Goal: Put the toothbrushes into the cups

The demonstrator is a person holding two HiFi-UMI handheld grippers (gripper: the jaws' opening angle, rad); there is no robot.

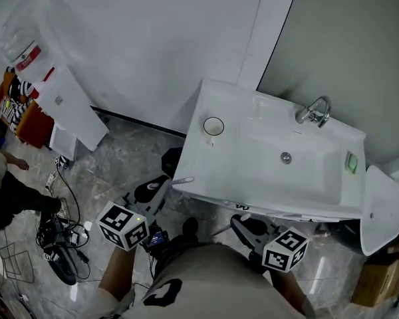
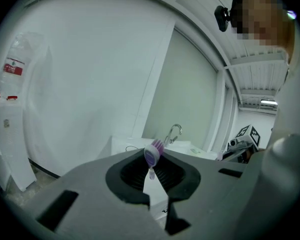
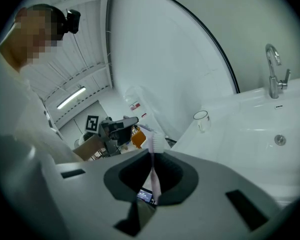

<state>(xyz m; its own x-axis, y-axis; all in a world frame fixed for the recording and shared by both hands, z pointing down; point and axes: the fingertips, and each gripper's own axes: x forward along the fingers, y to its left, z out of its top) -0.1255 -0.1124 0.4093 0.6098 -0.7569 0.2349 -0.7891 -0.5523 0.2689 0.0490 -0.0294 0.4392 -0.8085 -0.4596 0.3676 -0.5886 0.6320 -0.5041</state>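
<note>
The left gripper (image 2: 154,181) grips a purple toothbrush (image 2: 153,155), head upward.

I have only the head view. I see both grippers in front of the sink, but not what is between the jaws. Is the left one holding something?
Observer: Yes. The left gripper view shows the left gripper shut on a toothbrush with a purple head, and the head sticks up above the jaws.
Operator: And the right one?
Observer: The right gripper is shut on a second toothbrush, which has a pale pink handle and white bristles on top.
Operator: Does the right gripper view show the cup?
Observer: Yes. The cup stands on the far corner of the sink. From the side it looks clear, and nothing sticks out of it.
</note>
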